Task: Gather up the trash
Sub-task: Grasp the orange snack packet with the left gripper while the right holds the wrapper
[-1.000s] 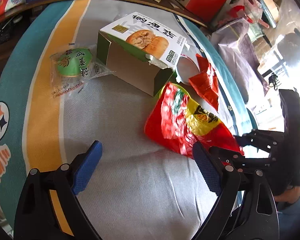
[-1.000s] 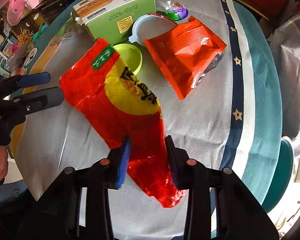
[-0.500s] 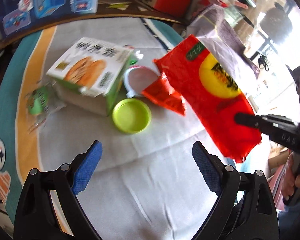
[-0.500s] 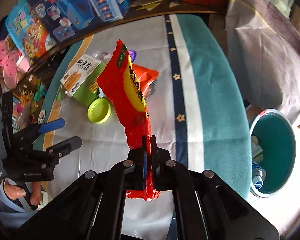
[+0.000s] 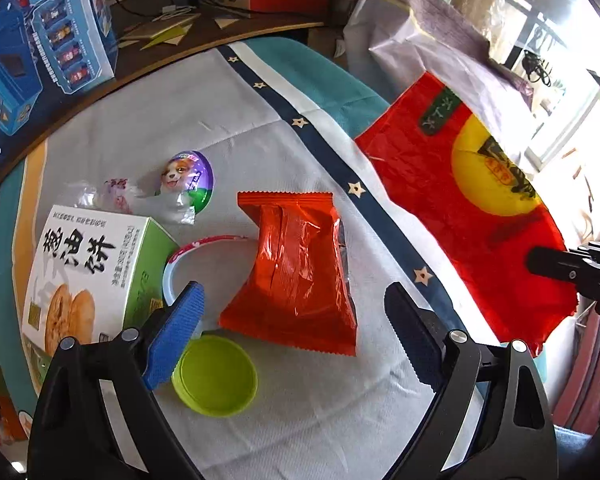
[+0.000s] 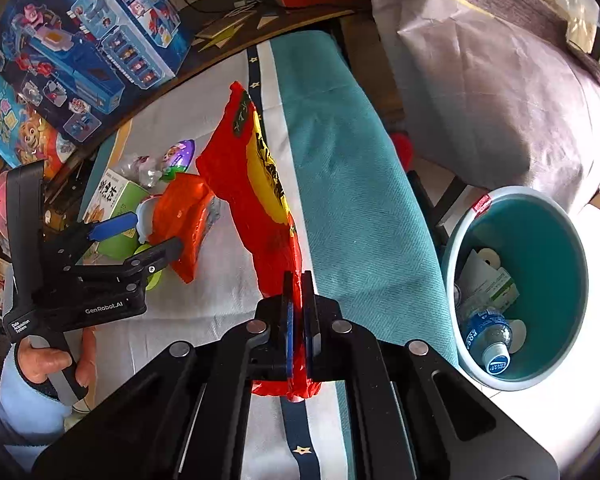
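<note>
Left wrist view: the left tongs gape wide, ribbed blue pads either side of a crinkly orange foil packet lying flat on the counter, which wears a grey woven cloth with a navy star stripe and a teal edge. Just below the left pad sits a round lime-green plastic lid, glossy and shallow. Left of it stands a green-and-white cardboard box with pastries printed on top, and tucked between box and packet is a white ring-shaped rim. Further back lies a purple egg-shaped capsule with a puppy face, beside crumpled clear film. Up at the right, the big red-and-yellow snack bag hangs in the air, wrinkled and shiny, pinched at its lower edge by the right tongs.

Right wrist view: the right tongs are clamped tight on the red-and-yellow snack bag, which stands up from the pads like a floppy flag, above the counter's teal border. To the right, down on the floor, a round teal bin holds a plastic bottle and paper scraps. At left, the left tongs hover spread over the orange packet.
</note>
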Demonstrator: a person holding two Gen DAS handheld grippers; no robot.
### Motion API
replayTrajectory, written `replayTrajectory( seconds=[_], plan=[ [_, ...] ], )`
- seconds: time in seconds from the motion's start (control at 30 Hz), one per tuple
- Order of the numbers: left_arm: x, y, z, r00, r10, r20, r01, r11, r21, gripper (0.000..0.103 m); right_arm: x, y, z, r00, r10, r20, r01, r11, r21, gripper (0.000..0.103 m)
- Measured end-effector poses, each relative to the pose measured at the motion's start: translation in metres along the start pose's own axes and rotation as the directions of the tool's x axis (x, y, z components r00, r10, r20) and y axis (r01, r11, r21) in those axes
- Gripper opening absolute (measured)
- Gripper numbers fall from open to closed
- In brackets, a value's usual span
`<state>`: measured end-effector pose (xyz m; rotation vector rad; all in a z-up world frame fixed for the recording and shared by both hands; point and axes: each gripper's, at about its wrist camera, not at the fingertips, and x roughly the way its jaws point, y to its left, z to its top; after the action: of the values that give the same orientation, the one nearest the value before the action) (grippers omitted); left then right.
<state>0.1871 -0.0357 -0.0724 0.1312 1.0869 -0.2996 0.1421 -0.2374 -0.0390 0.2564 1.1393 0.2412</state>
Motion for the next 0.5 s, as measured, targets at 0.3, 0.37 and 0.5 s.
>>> replayTrajectory(
  seconds=[0.3,0.37,0.5],
  plan=[
    [0.022,-0.01,0.004,0.998,0.053,-0.026,-0.052,0.997,0.051,0.05,0.02,-0.022,0.008,1.0,-0.003,-0.024,0.004,0.999,0.046,0.004],
    [0.019,-0.012,0.002,0.998,0.056,-0.012,-0.056,0.997,0.06,0.046,0.023,-0.024,0.008,1.0,0.001,-0.027,0.001,0.999,0.048,0.004],
    [0.013,-0.019,-0.004,0.999,0.047,-0.008,-0.046,0.995,0.083,0.019,0.026,-0.025,0.006,1.0,0.01,-0.03,-0.009,0.998,0.058,0.004]
  ],
)
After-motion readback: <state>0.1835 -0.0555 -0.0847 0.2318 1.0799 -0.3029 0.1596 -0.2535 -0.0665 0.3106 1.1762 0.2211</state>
